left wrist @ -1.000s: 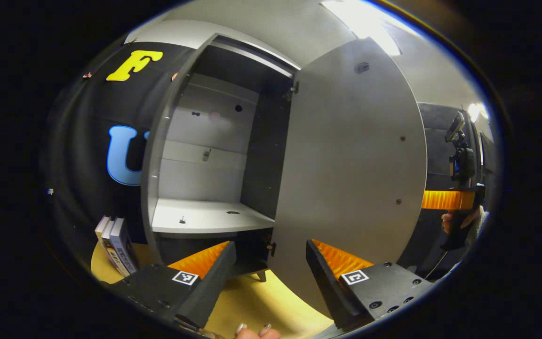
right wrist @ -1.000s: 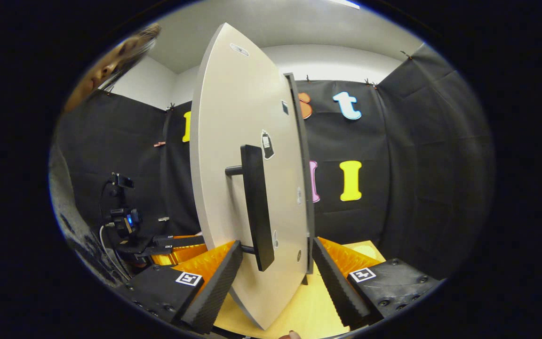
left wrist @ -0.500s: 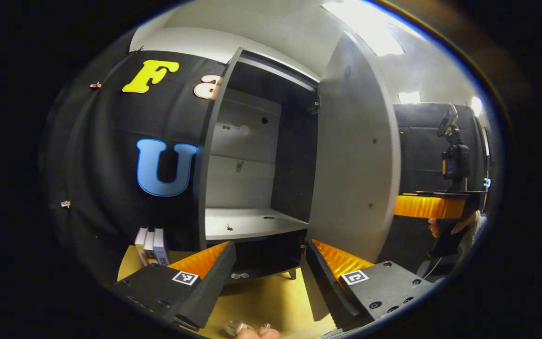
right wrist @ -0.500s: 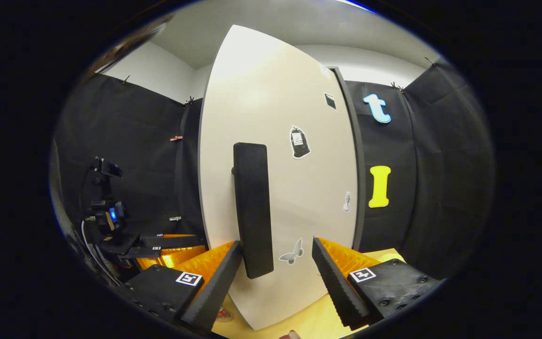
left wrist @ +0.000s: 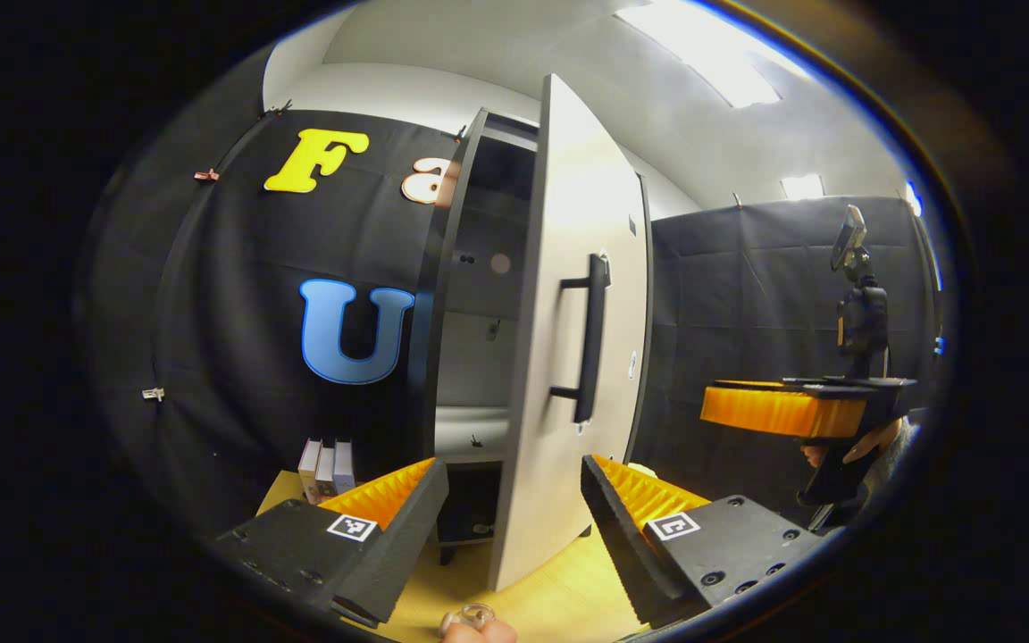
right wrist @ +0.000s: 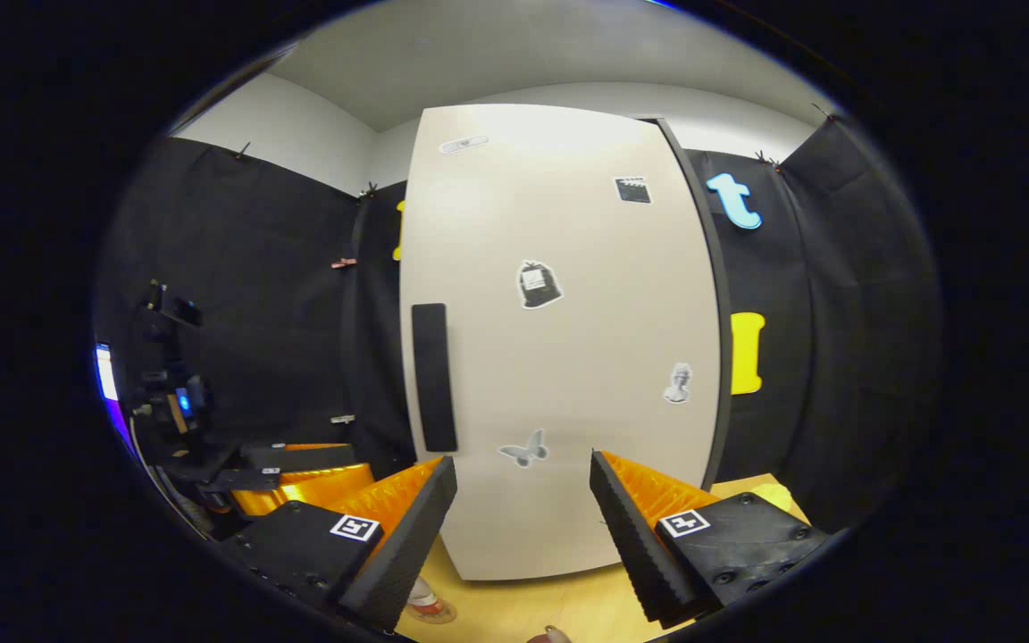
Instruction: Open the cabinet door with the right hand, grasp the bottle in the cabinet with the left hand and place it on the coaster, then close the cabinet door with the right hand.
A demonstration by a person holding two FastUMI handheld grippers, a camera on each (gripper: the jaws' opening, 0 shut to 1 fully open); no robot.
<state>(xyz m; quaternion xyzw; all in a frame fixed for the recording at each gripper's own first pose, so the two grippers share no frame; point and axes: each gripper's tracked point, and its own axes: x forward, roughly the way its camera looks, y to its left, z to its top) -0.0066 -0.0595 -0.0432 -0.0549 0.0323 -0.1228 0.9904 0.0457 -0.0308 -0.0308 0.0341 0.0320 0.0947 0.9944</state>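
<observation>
The white cabinet door (left wrist: 568, 357) stands ajar, seen almost edge-on in the left gripper view, its black handle (left wrist: 590, 339) facing right. Through the gap I see a grey shelf (left wrist: 470, 429). My left gripper (left wrist: 514, 527) is open and holds nothing, back from the cabinet. In the right gripper view the door's sticker-covered face (right wrist: 559, 339) is straight ahead, its handle (right wrist: 434, 375) up and left of my open right gripper (right wrist: 523, 527). A clear bottle (right wrist: 422, 597) stands on a coaster (right wrist: 434, 613) at the bottom edge.
Three books (left wrist: 325, 464) stand upright left of the cabinet on the wooden table (left wrist: 559, 598). A hand holds the right gripper (left wrist: 782, 411) to the right of the door. The left gripper (right wrist: 300, 478) shows low on the left. A yellow thing (right wrist: 773, 496) lies at the right.
The door has swung from wide open to ajar. The right gripper has come round from the door's edge to face its front. The left gripper has drawn back from the cabinet.
</observation>
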